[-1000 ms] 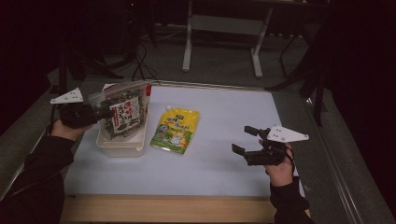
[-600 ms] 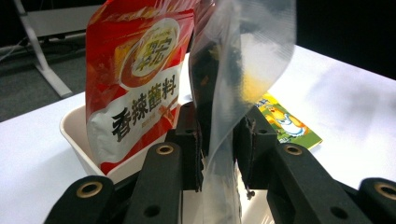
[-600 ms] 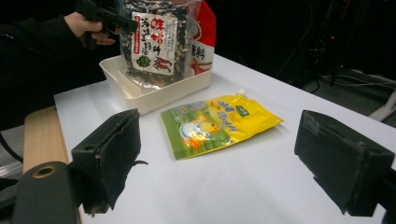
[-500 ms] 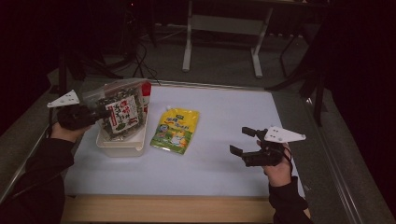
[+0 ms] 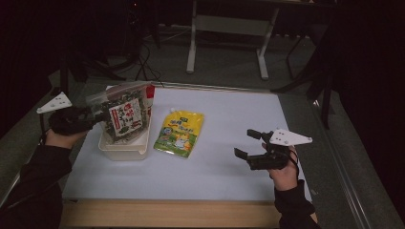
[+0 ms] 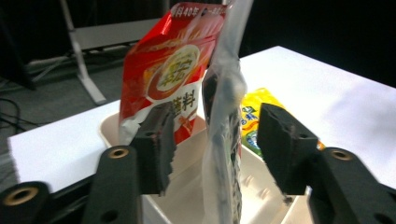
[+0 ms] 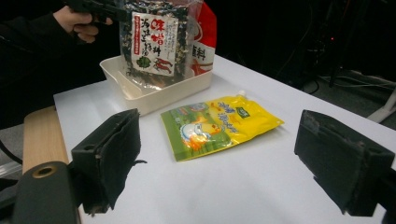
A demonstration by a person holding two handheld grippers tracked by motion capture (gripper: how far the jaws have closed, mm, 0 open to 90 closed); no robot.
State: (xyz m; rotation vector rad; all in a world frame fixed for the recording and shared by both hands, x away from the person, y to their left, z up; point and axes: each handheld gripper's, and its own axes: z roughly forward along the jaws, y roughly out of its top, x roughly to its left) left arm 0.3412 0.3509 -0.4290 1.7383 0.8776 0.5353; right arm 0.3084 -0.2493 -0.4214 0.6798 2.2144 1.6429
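A clear bag of dark seaweed mix (image 5: 125,117) stands in a white tub (image 5: 122,151) at the left of the mat, with a red bag (image 5: 151,93) behind it. My left gripper (image 5: 98,114) is at the bag's left edge. In the left gripper view its jaws have just been opening, and the bag's edge (image 6: 224,107) stands between the pads (image 6: 156,144) with a gap on each side. A yellow pouch (image 5: 180,133) lies flat to the right of the tub. My right gripper (image 5: 244,143) hovers open at the right, with nothing between its jaws.
The white mat (image 5: 229,124) has free room between the yellow pouch and the right gripper. A wooden strip (image 5: 167,214) runs along the table's front edge. White desk legs (image 5: 193,43) stand on the dark floor behind the table.
The left gripper's jaws have spread off the seaweed bag, and the hand has drawn slightly left. The bag stays upright in the tub. The right gripper has held still.
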